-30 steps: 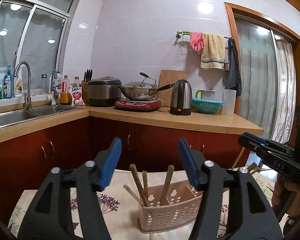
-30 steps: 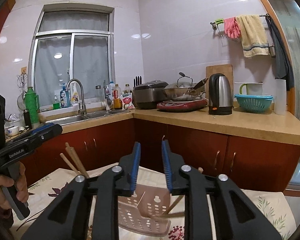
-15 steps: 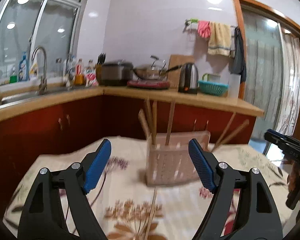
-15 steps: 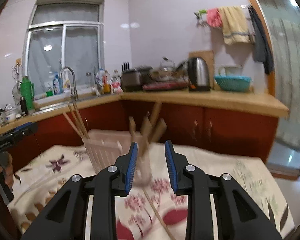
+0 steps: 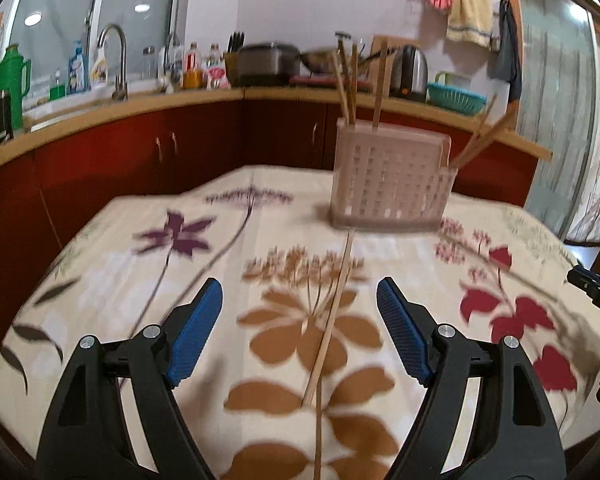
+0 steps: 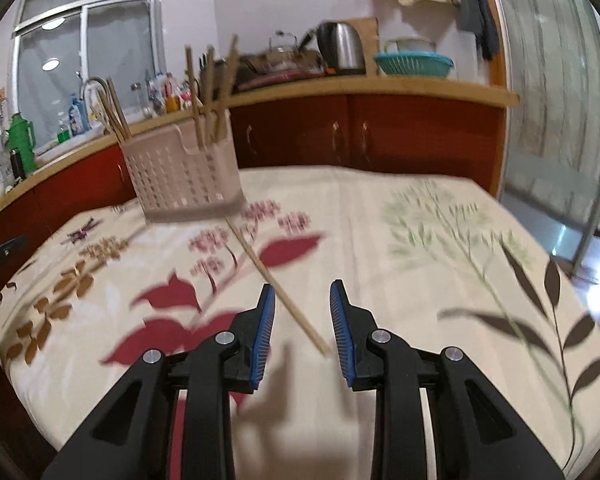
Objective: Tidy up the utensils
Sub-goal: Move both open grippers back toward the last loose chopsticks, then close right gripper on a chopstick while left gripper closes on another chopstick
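A pale perforated utensil holder (image 5: 388,184) (image 6: 184,176) stands on the floral tablecloth (image 5: 140,280) with several wooden chopsticks (image 5: 350,80) (image 6: 210,92) upright in it. One loose chopstick (image 5: 332,312) (image 6: 276,284) lies flat on the cloth, running from the holder's base toward me. My left gripper (image 5: 300,332) hangs open and wide above the cloth, and the chopstick passes between its fingers without touching them. My right gripper (image 6: 304,320) is open with a narrow gap. The chopstick's near end shows between its blue pads (image 6: 266,328), apart from both.
A wooden counter (image 5: 180,100) with red cabinets runs behind the table, carrying a sink tap (image 5: 114,60), bottles, a kettle (image 6: 340,48) and a teal basket (image 6: 414,62). A glass sliding door (image 6: 556,100) is at the right. The other gripper shows at each view's edge.
Both grippers have come down toward the table and tipped downward, so the tablecloth now fills the views. The left jaws have widened. The loose chopstick has come into sight.
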Action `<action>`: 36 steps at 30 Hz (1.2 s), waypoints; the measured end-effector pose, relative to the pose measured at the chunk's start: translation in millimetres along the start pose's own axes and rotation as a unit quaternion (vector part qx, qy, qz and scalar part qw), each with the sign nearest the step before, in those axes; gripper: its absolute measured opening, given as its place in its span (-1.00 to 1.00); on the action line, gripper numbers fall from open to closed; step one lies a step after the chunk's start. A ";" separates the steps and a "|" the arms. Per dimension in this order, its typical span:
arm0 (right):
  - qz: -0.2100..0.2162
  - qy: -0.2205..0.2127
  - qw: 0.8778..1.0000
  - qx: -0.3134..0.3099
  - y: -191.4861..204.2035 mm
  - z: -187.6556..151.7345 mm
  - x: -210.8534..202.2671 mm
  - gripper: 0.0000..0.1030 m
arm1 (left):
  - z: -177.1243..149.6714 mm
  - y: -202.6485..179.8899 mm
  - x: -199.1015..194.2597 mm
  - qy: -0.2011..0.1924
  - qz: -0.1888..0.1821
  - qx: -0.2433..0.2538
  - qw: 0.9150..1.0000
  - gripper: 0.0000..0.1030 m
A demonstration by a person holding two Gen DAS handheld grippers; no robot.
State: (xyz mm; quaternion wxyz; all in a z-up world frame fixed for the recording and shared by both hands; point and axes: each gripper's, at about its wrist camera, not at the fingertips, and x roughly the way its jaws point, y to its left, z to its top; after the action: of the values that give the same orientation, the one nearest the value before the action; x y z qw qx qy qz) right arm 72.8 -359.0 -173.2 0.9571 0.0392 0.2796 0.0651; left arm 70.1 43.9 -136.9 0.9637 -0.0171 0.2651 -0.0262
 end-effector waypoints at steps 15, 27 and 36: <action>-0.006 0.061 0.998 -0.002 -4.3 -16.8 24.5 -0.43 | -42.7 4.9 11.4 0.065 -0.005 -0.010 0.998 0.51; 0.018 0.082 0.996 -0.019 20.6 -29.9 15.7 -0.85 | -49.1 3.3 14.2 0.078 -0.014 -0.006 0.997 0.50; 0.035 0.080 0.996 -0.030 44.5 -37.9 8.0 -0.83 | -50.7 -2.0 30.3 0.106 -0.033 0.005 0.994 0.04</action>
State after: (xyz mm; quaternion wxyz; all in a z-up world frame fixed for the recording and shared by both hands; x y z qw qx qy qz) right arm 54.4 -312.4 -204.4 0.9295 0.0144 0.3518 0.1097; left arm 70.0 39.2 -195.8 0.9289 -0.0184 0.3649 -0.0612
